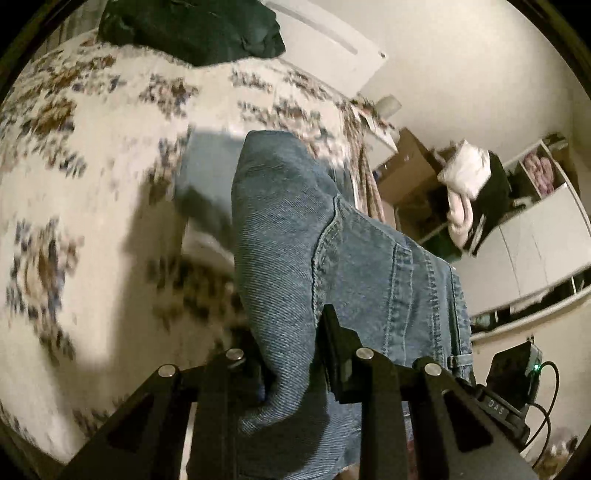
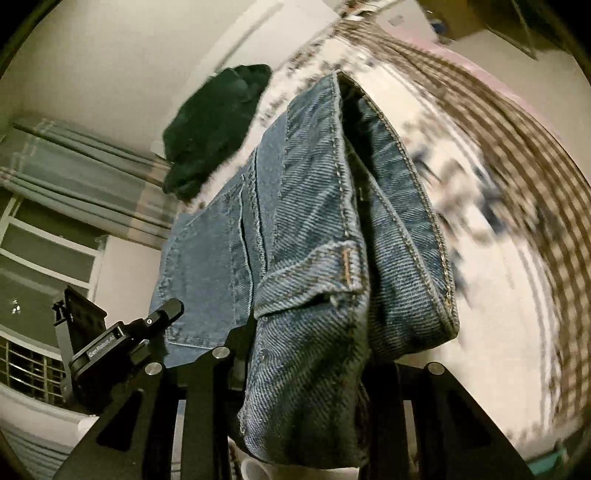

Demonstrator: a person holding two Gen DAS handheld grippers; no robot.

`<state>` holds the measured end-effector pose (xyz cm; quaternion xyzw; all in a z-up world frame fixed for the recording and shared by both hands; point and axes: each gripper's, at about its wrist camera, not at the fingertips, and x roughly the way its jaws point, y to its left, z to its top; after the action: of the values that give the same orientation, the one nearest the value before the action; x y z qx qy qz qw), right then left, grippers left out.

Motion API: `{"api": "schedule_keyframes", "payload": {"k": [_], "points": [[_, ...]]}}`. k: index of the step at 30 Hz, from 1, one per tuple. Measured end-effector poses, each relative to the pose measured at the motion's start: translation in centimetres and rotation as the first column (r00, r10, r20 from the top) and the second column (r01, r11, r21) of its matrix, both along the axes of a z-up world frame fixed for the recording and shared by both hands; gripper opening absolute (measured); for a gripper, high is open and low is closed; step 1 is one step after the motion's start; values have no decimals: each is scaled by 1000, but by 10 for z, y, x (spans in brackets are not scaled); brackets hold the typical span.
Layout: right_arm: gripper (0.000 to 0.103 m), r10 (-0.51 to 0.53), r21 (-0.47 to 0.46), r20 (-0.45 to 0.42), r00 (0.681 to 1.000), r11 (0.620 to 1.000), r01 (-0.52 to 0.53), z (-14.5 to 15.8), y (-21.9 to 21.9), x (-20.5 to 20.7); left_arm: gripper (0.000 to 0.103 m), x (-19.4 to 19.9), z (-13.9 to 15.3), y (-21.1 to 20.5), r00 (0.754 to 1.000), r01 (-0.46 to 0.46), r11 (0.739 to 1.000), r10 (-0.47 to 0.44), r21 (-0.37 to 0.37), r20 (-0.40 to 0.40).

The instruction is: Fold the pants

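Both the left gripper [image 1: 291,365] and right gripper [image 2: 306,373] are clamped on the blue denim pants [image 1: 295,236], hanging above the floral bedspread [image 1: 92,147]. Denim's heavy and floppy, so I'd grip thick seams.

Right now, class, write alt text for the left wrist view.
The left gripper pinches blue jeans, lifted above a bed with a floral cover. A dark garment lies at the bed's far end; shelves stand on the right.
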<state>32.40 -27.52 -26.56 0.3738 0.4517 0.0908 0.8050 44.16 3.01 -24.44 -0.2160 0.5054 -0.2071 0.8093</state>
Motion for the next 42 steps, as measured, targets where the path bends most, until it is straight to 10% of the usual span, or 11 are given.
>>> {"api": "schedule_keyframes", "payload": {"k": [11, 20, 23, 27, 36, 42], "points": [[33, 60, -8, 1, 998, 998, -60, -43, -1, 214, 21, 172, -51, 8, 999, -45, 998, 45, 35, -18], [39, 82, -20, -88, 993, 996, -84, -95, -7, 258, 30, 198, -88, 7, 995, -48, 993, 57, 106, -81], [53, 85, -53, -126, 988, 994, -92, -95, -5, 257, 38, 196, -83, 3, 990, -57, 987, 76, 149, -122], [83, 72, -161, -154, 985, 982, -97, -85, -2, 256, 80, 191, -78, -4, 987, -53, 957, 93, 284, -129], [101, 20, -649, -153, 988, 752, -115, -38, 33, 246, 86, 160, -49, -34, 998, -51, 881, 56, 470, 4], [101, -4, -722, -134, 991, 686, -95, -8, 44, 230, 87, 138, -27, -50, 1000, -22, 853, 13, 521, 21]]}}
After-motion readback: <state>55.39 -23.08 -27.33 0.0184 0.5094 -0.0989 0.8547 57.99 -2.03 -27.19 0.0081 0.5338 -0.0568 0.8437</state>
